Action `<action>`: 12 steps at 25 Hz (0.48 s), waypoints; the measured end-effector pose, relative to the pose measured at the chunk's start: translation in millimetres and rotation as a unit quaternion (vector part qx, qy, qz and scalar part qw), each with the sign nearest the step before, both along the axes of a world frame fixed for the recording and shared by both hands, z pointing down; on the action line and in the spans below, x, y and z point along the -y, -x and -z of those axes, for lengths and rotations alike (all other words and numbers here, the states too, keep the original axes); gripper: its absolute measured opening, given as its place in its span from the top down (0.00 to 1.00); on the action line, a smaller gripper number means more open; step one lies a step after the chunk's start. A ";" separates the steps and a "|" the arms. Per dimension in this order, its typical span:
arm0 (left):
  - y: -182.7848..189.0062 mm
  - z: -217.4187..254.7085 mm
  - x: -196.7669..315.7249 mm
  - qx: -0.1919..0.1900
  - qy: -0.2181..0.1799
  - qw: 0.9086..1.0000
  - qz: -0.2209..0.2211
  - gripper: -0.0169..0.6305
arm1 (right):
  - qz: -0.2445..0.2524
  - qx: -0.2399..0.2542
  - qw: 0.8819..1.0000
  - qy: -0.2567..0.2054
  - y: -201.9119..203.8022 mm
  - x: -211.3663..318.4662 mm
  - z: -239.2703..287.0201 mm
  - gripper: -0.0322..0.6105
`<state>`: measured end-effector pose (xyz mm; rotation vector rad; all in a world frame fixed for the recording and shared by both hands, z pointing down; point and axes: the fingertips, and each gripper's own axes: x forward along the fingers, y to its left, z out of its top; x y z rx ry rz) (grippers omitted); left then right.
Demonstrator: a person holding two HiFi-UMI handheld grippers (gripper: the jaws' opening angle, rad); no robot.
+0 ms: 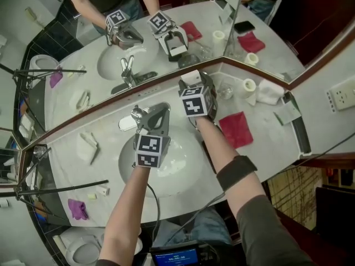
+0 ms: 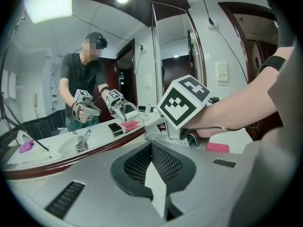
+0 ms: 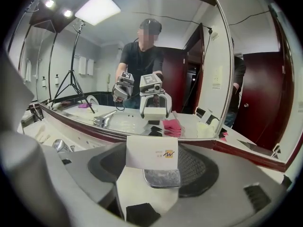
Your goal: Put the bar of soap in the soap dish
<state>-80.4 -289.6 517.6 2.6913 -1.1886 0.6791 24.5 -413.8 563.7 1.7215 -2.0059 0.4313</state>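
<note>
Got the white-wrapped bar of soap [image 3: 151,151] pinched in the right gripper [image 1: 191,82], up at the back edge of the table [image 1: 260,148] by the mirror [image 1: 66,54], just right of the faucet [image 1: 133,115]. Holding the left gripper [image 1: 155,115] pressed together, empty, over the sink [image 1: 183,148] beside that faucet.

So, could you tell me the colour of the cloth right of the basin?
The cloth is red; clearest in head view.

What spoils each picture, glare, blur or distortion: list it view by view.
Head view: evenly lit and sharp, with the mirror doubling the scene. Left gripper view: fisheye bending, dark corners, ceiling light blown out white. Right gripper view: the same dark fisheye rim, a bright light panel glaring at the top, the bar of soap sharp up close.
</note>
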 end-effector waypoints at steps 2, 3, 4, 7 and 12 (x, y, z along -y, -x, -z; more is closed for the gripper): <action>4.1 -3.0 0.9 0.002 0.001 1.000 0.004 0.97 | -0.007 -0.002 1.000 0.003 -2.9 2.8 -5.5 0.41; 6.2 -4.4 1.1 0.002 0.002 1.000 0.005 0.97 | -0.011 0.001 1.000 0.006 -3.6 4.1 -10.4 0.41; 8.2 -5.7 0.8 0.003 0.003 1.000 0.007 0.97 | -0.015 0.003 1.000 0.009 -4.4 4.9 -14.5 0.41; 12.8 -8.2 -0.9 0.004 0.002 1.000 0.009 0.97 | -0.024 -0.001 1.000 0.012 -9.2 6.1 -19.4 0.41; 16.9 -10.9 -0.9 0.007 0.002 1.000 0.011 0.97 | -0.025 -0.010 0.999 0.027 -11.5 7.8 -28.4 0.41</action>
